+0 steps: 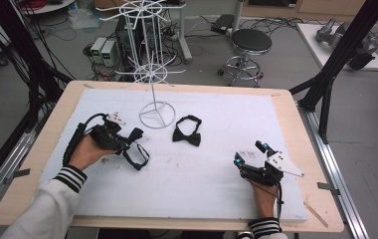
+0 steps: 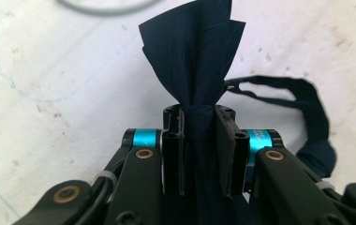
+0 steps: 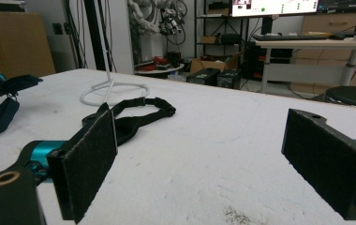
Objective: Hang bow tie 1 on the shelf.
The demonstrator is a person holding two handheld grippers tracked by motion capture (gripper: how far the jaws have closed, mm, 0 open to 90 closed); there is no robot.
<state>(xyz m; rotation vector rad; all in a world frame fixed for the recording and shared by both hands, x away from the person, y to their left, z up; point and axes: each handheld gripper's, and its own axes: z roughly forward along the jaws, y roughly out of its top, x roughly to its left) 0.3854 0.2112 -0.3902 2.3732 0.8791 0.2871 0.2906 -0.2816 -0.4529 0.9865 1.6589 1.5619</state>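
Slippage risk: left gripper clamped only the navy bow tie's knot beside the white display stand; dangling strap could snag. Right gripper gaped empty.

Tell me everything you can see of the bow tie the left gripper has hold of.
The navy bow tie looks like soft folded fabric. The left gripper is shut on its narrow centre knot, with pleated wings fanning out beyond the jaws. Its strap trails off in a loop and rests on the white table cover. It lies left of the wire stand's ring base, apart from the black bow tie.
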